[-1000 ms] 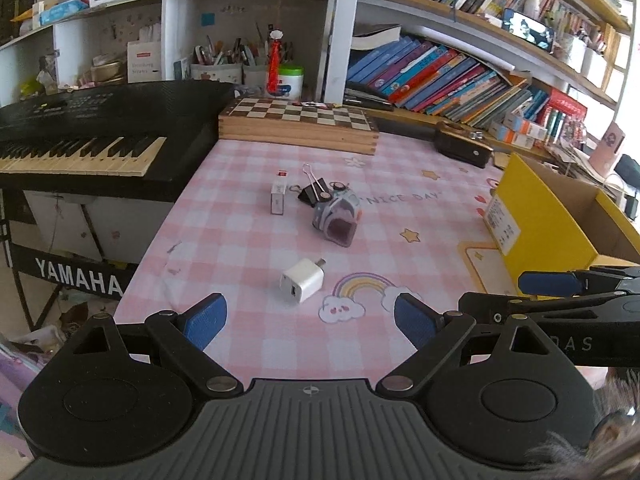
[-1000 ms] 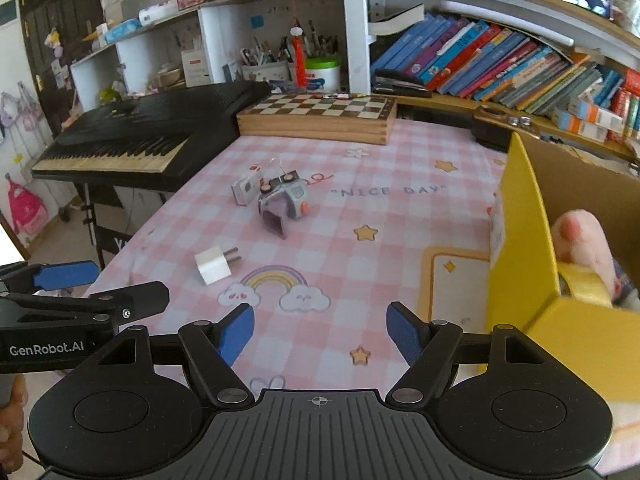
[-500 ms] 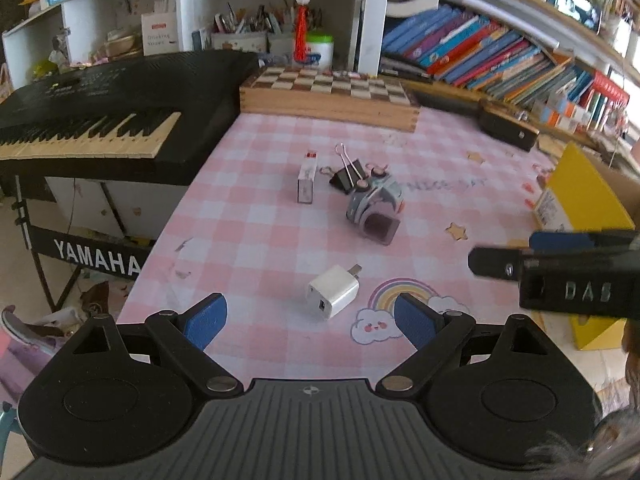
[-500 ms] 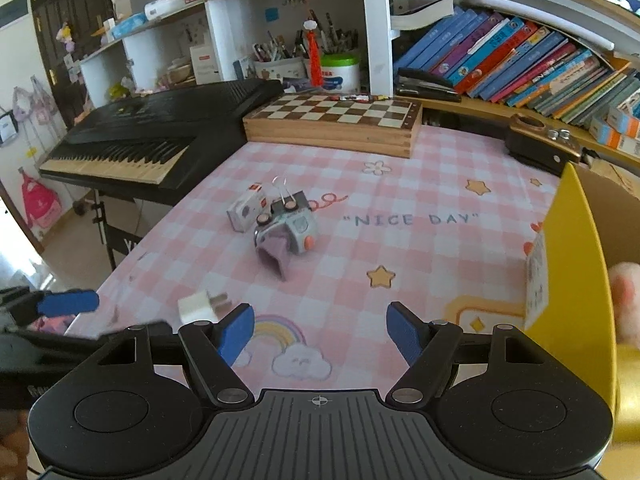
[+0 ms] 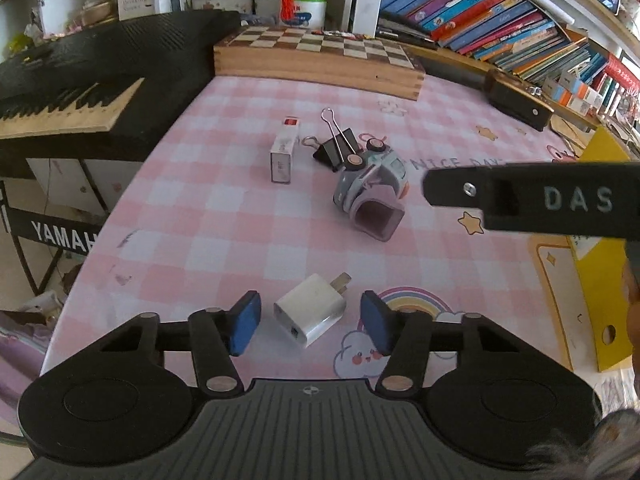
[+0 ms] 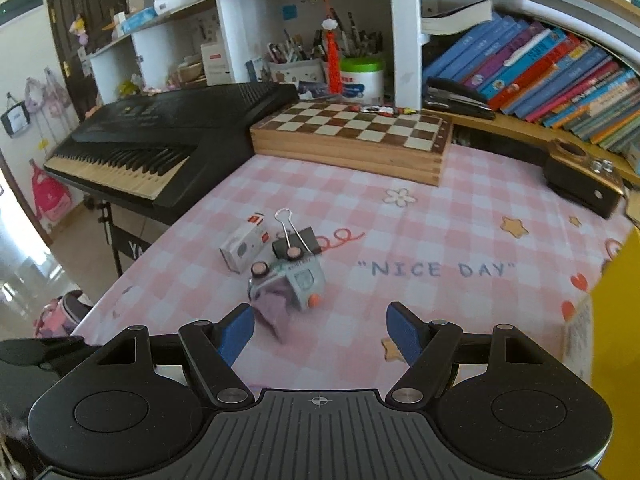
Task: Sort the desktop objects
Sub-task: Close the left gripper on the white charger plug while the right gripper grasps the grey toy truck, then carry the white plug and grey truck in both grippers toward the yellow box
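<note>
- While the left gripper (image 5: pixel 310 322) hangs low over the pink checked tablecloth (image 5: pixel 224 216), its blue-padded fingers (image 5: pixel 245 322) stand spread on either side of the white square plug-in charger (image 5: pixel 310 314), neither pad touching it.
- That charger lies flat with its metal prongs pointing toward the grey toy car (image 5: pixel 370 196), which sits well beyond it (tipped onto its side, wheels facing up).
- Just behind the toy car rests a black binder clip with silver wire handles (image 5: pixel 338 148), touching or nearly touching it; I cannot tell which.
- Beside the clip, on the side away from the toy car, lies a small white rectangular box with a red mark (image 5: pixel 284 154).
- Over the toy car's near end, the right gripper (image 6: pixel 320 330) is released, fingers (image 6: pixel 236 330) wide apart and holding nothing; the car's purple open end reaches close to one pad.
- Well to the other side of the toy car stands the yellow cardboard box (image 5: pixel 600 264), at the cloth's edge.
- Far behind the toy car lies a wooden chessboard case (image 6: pixel 352 136).
</note>
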`<state>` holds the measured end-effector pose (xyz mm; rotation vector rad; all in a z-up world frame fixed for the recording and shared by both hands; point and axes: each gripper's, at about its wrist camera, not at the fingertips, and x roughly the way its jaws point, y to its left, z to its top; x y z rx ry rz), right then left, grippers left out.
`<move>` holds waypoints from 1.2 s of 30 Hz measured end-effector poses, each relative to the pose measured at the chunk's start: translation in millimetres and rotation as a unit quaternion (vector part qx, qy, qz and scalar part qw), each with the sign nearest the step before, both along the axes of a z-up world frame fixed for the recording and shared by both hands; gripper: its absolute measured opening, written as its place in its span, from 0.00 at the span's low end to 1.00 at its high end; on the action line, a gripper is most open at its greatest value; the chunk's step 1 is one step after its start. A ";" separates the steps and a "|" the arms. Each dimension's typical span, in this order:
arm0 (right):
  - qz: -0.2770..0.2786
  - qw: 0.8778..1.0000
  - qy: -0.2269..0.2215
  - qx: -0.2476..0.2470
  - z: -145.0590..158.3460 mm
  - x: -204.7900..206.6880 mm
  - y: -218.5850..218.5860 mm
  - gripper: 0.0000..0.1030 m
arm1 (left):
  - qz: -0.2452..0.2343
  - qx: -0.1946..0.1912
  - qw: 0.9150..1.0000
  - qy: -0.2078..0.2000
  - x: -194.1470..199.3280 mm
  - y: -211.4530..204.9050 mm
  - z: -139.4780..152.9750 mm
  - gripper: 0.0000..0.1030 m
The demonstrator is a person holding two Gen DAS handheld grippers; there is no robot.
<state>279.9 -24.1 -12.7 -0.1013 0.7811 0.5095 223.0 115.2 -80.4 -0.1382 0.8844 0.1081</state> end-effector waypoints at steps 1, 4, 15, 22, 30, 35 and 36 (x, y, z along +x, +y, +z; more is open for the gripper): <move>0.005 1.000 0.001 -0.001 -1.3 2.8 2.8 0.73 | 0.001 -0.001 1.000 0.002 1.8 0.2 -1.4 0.43; 0.024 1.000 0.005 -0.003 -6.3 11.6 12.8 0.73 | 0.001 -0.001 1.000 -0.002 3.1 1.5 -0.7 0.34; 0.073 0.996 0.016 -0.040 -35.1 43.4 44.7 0.73 | 0.042 -0.014 0.999 -0.012 -8.2 23.1 11.4 0.34; 0.088 0.995 0.038 -0.040 -47.6 51.2 47.9 0.62 | 0.058 -0.016 0.998 -0.022 -19.0 32.4 18.4 0.34; 0.084 0.996 0.010 -0.035 -32.4 36.4 42.8 0.62 | 0.053 -0.018 0.998 -0.042 -23.9 34.0 28.2 0.34; 0.064 0.998 0.005 -0.020 -17.4 22.7 33.6 0.62 | 0.042 -0.021 0.997 -0.058 -29.1 31.6 36.5 0.34; 0.058 0.998 0.004 -0.016 -13.9 19.2 30.5 0.62 | 0.039 -0.021 0.997 -0.062 -31.0 30.9 39.0 0.34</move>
